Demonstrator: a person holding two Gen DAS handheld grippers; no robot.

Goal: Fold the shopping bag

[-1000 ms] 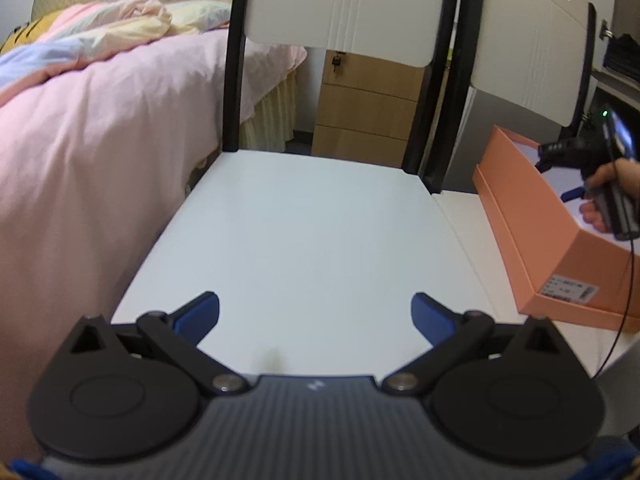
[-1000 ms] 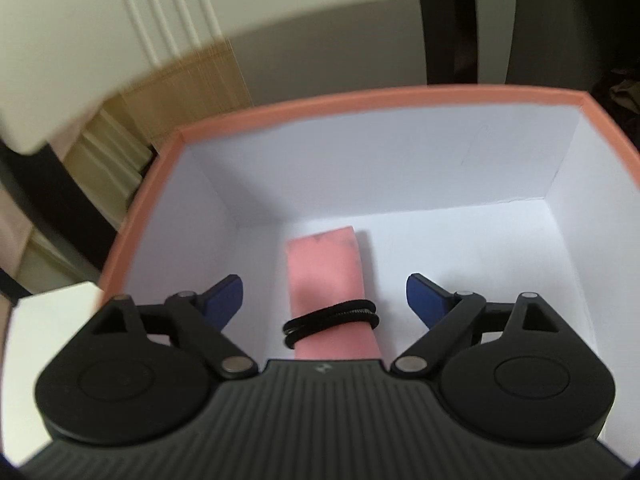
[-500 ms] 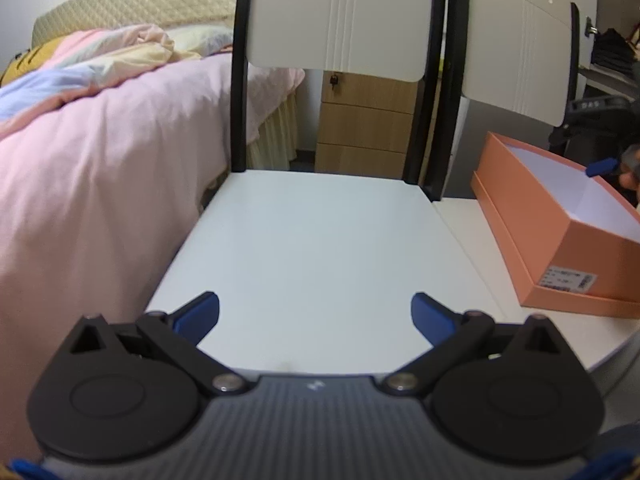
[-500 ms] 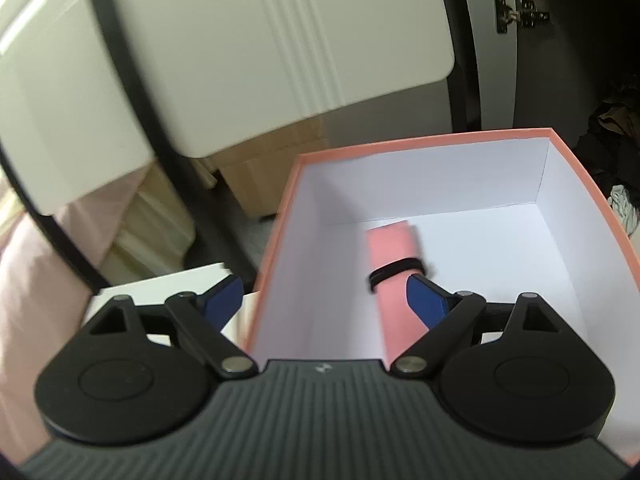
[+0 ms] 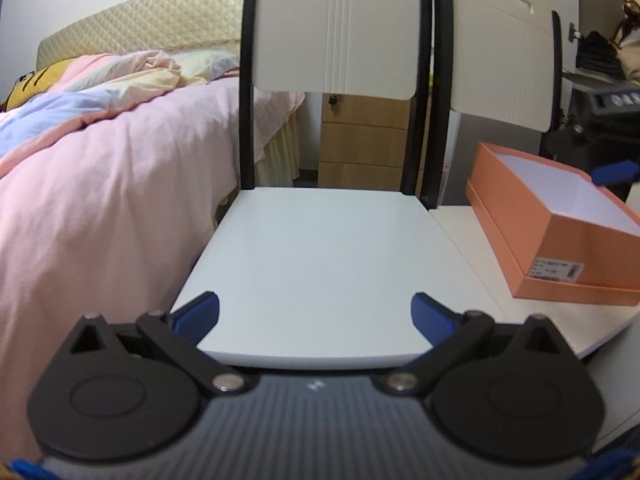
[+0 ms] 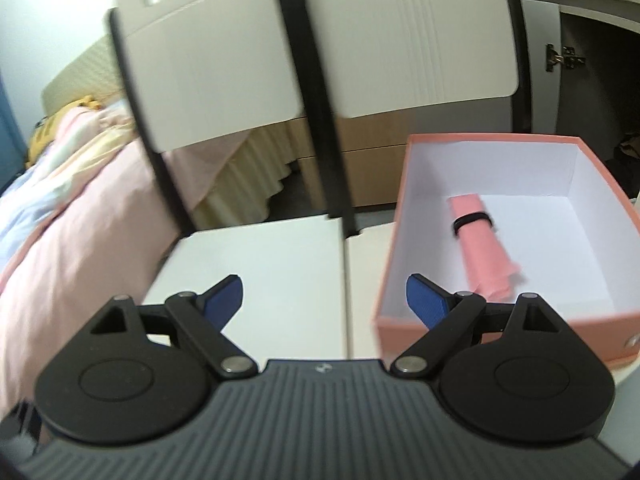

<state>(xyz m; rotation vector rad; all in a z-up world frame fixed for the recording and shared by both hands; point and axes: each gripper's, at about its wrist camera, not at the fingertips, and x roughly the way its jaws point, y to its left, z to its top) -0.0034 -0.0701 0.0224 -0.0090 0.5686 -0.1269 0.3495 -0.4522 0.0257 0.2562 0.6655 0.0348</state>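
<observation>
Two white chair seats point(image 6: 256, 276) beside a bed carry an orange box point(image 6: 394, 240), where the shopping bag point(image 6: 482, 248) lies rolled and banded — folding looks finished. Both the left hand-held gripper point(image 5: 315, 314) and right hand-held gripper point(image 6: 324, 298) are wide open and empty — probably only withdrawal remains.

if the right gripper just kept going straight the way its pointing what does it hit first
Most likely the bare white chair seat, close to the seam with the neighbouring seat. The right gripper is open and empty. The orange box with the pink roll sits right of that line, though depth is uncertain.
</observation>
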